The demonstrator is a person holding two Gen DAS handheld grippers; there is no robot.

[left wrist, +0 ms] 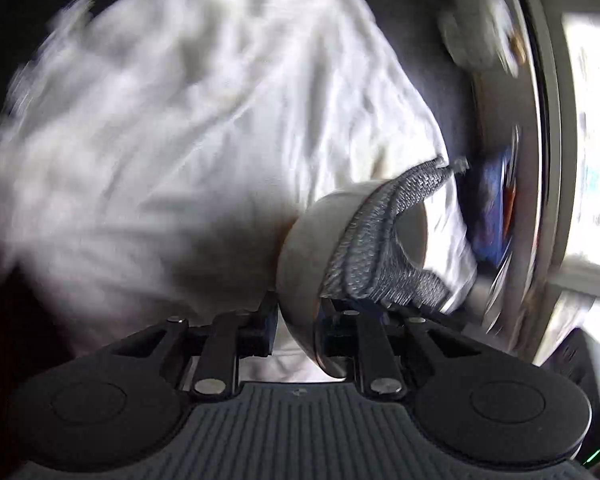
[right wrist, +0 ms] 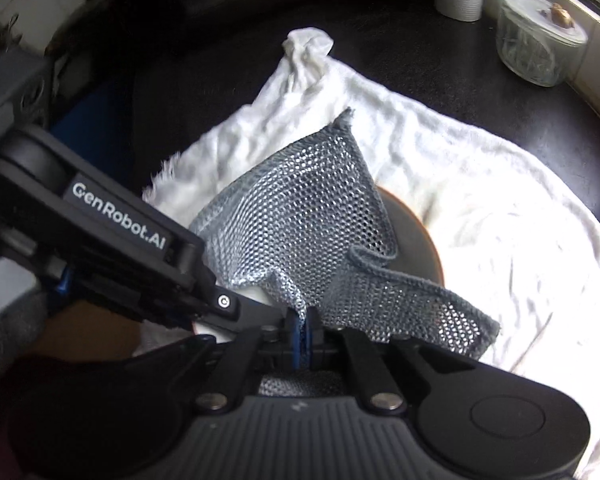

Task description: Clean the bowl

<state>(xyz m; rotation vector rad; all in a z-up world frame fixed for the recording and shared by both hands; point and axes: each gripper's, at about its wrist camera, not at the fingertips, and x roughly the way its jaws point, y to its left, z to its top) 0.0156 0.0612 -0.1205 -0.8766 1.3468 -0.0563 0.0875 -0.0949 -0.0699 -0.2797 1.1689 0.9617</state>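
L gripper (left wrist: 298,320) is clamped on the bowl (left wrist: 300,264) rim, bowl tipped on edge right ahead of its fingers, mouth facing R. R gripper (right wrist: 306,330) is closed on the mesh cloth (right wrist: 300,216), which fans fwd & up from its tips, draped over the bowl's rim & into it. Bowl sits just ahead of R gripper, slightly L, above the white towel (right wrist: 480,184) on the tabletop (right wrist: 400,40). Next wipe prob. pushes the cloth fwd into the bowl; R does the work, L only holds.

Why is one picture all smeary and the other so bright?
Left wrist view: the white towel and window side streak with motion blur, while the bowl held in the left tongs looks sharper. Right wrist view: sharper, but glare washes out the towel's right side; the mesh cloth stays crisp.
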